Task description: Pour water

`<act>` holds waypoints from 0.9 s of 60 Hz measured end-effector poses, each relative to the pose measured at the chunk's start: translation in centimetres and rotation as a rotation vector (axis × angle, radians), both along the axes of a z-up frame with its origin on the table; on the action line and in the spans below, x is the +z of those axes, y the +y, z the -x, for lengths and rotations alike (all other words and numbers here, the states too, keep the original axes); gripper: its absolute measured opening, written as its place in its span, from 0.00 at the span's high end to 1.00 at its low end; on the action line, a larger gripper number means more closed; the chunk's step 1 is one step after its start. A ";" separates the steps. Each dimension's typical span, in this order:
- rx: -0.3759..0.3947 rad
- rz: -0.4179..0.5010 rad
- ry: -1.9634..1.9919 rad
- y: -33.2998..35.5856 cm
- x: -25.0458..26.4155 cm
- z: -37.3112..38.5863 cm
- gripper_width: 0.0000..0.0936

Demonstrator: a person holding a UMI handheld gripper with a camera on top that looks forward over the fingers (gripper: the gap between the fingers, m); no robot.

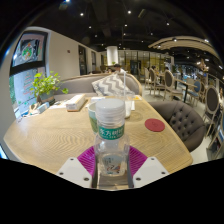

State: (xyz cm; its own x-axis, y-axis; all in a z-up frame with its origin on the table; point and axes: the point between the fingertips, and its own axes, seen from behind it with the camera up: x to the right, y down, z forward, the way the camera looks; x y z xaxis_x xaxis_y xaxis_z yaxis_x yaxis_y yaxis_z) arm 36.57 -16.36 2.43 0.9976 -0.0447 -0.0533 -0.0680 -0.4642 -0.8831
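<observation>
Water bottle [111, 140] — between tongs [112, 170]

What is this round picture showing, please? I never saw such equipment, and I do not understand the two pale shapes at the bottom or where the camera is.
The camera rides on a hand-held gripper, a two-finger tool that a person carries; no robot arm is here. It looks forward along the two fingers, which are the pale shapes at the bottom. The pink you see is the pads on their inner faces. The wide lens bends the picture into a circle.

Between the fingers stands a clear water bottle with a white cap and green label; the fingers appear closed on its lower part. Below is a wooden table. Just behind the bottle stands a green cup, and farther right lies a small red coaster. A potted plant stands at the far left end.
</observation>
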 end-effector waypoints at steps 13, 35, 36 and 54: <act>0.035 -0.007 -0.029 0.7 3.3 1.3 0.59; 0.090 -0.071 0.583 7.8 15.8 15.7 0.58; 0.083 -0.067 0.634 8.2 16.4 16.4 0.58; -0.063 -0.073 1.489 14.5 18.9 17.6 0.59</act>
